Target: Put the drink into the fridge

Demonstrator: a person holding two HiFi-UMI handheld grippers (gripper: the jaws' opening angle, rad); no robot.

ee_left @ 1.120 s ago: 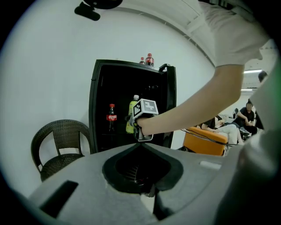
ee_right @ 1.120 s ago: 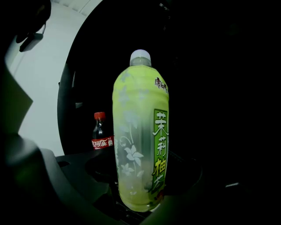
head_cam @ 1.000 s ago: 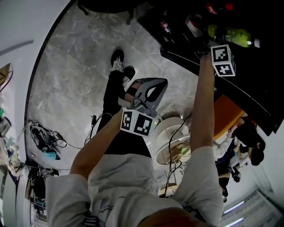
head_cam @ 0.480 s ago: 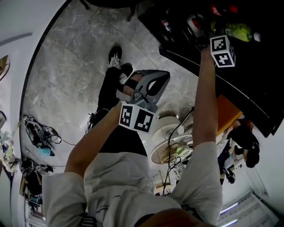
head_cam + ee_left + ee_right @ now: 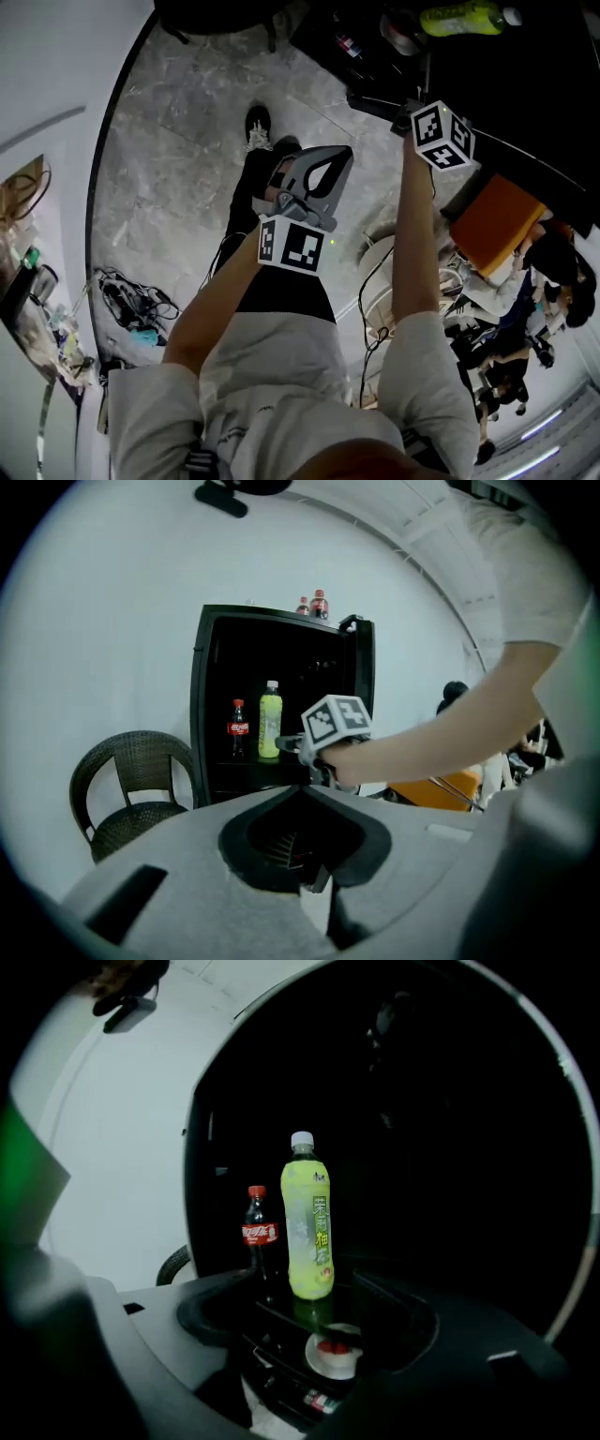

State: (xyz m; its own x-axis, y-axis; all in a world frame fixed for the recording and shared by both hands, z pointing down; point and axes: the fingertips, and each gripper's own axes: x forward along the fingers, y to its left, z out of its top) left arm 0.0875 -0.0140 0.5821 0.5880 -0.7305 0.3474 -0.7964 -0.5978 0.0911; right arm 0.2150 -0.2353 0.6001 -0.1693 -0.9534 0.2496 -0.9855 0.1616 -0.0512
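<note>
Your right hand-held gripper [image 5: 309, 1309] has its jaws spread and holds nothing. Just beyond them the tall yellow-green plastic drink bottle with a white cap [image 5: 309, 1222] stands upright on a shelf inside the black fridge [image 5: 211, 714], clear of both jaws. Your left hand-held gripper [image 5: 302, 794] is pressed together, empty and well back from the fridge. Judgement: placement is done; only withdrawal remains.

Labels: the drink carries vertical green Chinese characters, not reliably legible. The small dark cola bottle with a red cap [image 5: 260, 1237] beside it shows a red band with white Coca-Cola-style script.
</note>
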